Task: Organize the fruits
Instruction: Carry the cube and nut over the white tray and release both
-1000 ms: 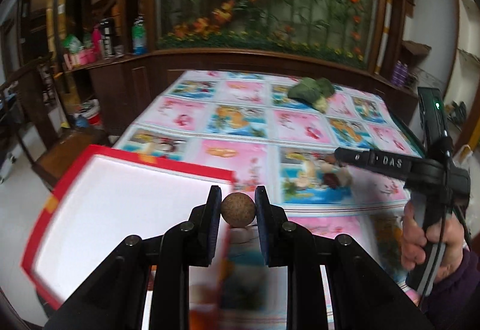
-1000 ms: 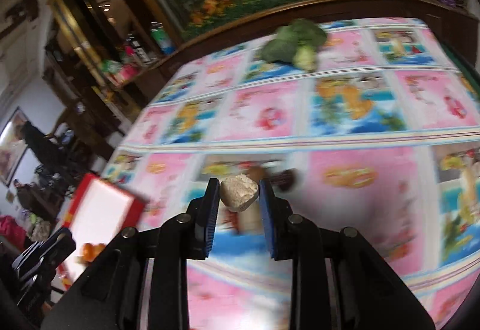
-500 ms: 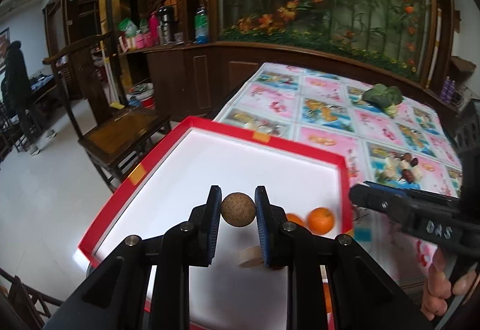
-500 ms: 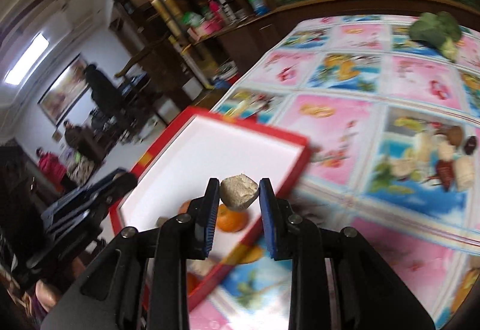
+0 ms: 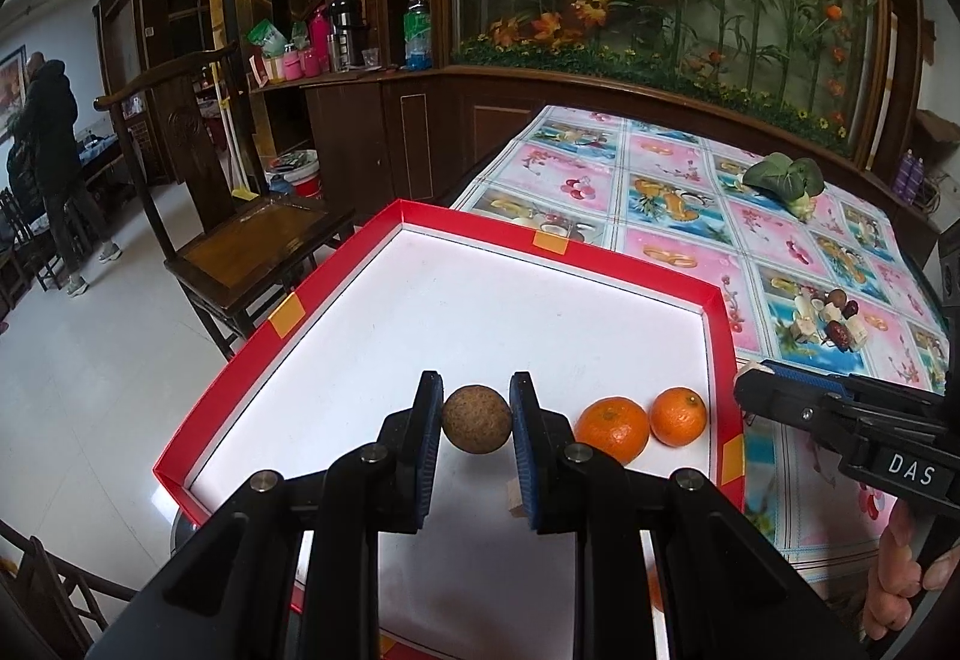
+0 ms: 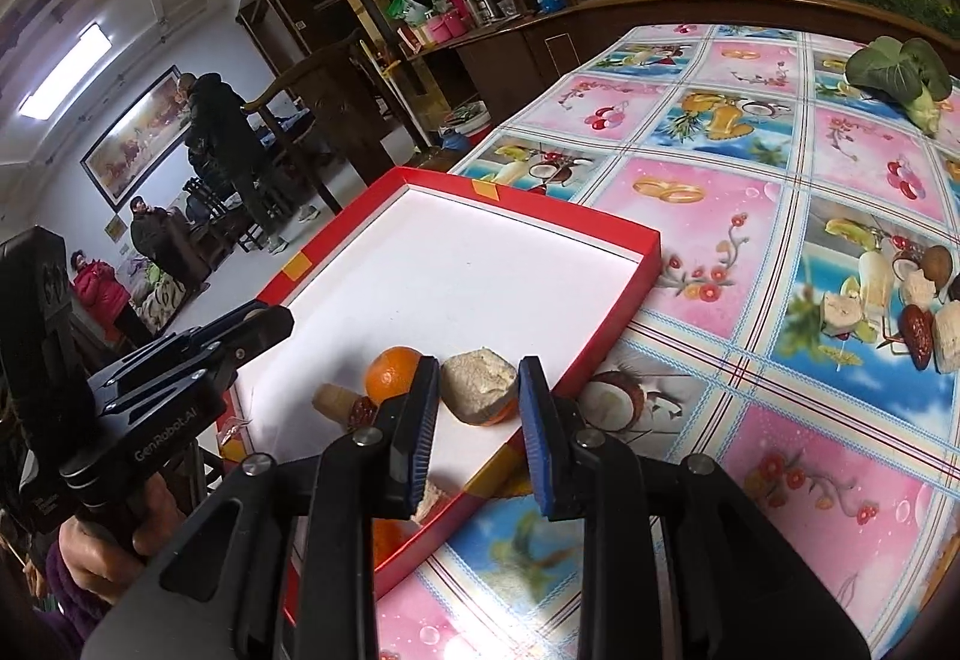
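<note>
Both grippers hover over the red tray [image 5: 717,324]: the left gripper [image 5: 477,420] pinches a brown round fruit [image 5: 477,419], the right gripper [image 6: 479,390] clamps a pale chunk [image 6: 478,383]. It looks like the drop-off step; next, each needs lowering beside the oranges [image 5: 612,429] before its jaws open.

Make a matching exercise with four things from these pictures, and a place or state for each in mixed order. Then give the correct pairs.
Things:
1. round brown rough ball
2. pale beige angular chunk
3. two orange tangerines
4. green leafy vegetable

Places:
A. on the fruit-patterned tablecloth, far end
B. clamped in the left gripper
C. lying in the red-rimmed white tray
D. clamped in the right gripper

Pairs: 1-B, 2-D, 3-C, 4-A
</note>
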The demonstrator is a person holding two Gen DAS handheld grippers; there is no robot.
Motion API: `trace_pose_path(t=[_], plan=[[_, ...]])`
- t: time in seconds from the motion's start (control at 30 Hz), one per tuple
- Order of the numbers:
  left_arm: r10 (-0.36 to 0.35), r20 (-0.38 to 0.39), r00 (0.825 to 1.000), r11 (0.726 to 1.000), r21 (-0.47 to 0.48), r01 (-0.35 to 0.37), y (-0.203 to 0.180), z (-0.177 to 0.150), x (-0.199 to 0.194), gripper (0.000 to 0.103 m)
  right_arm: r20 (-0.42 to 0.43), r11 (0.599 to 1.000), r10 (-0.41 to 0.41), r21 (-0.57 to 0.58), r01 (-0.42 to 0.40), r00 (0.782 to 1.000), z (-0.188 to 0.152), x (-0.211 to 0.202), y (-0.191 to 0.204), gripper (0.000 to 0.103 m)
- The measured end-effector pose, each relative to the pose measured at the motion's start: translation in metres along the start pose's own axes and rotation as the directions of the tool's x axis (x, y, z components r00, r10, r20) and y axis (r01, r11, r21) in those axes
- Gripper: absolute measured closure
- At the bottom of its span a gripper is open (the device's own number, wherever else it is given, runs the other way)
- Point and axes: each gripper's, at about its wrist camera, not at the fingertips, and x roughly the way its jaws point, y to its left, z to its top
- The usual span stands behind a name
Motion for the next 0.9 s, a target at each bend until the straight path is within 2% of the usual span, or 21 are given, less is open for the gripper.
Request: trace_pose_path(t=[0.3, 0.47, 0.6, 0.73, 0.9], plan=[[0.012, -0.014, 1.000, 1.000, 0.000, -0.012, 0.005, -0.004, 0.004, 0.082, 0.028, 0.999, -0.044, 0.009, 0.043, 0.999, 0.011, 0.008, -0.001, 0.074], [0.031, -0.013, 0.999, 1.000, 0.001, -0.031, 0.011, -0.004, 0.004, 0.082, 0.039, 0.996, -0.041, 0.075, 0.038, 0.998, 0.029, 0.027, -0.005, 0.074], [0.090, -0.006, 0.996, 0.996, 0.013, -0.090, 0.016, -0.005, 0.008, 0.082, 0.005, 0.996, -0.072, 0.061, 0.071, 0.997, 0.032, 0.048, 0.002, 0.074], [0.115, -0.025, 0.993, 0.993, 0.011, -0.115, 0.018, -0.007, 0.016, 0.082, -0.038, 0.995, -0.101, 0.016, 0.102, 0.994, 0.026, 0.059, 0.005, 0.074], [0.150, -0.034, 0.988, 0.988, 0.032, -0.148, 0.016, -0.009, 0.021, 0.082, -0.057, 0.996, -0.092, 0.007, 0.092, 0.994, 0.024, 0.062, 0.004, 0.074]])
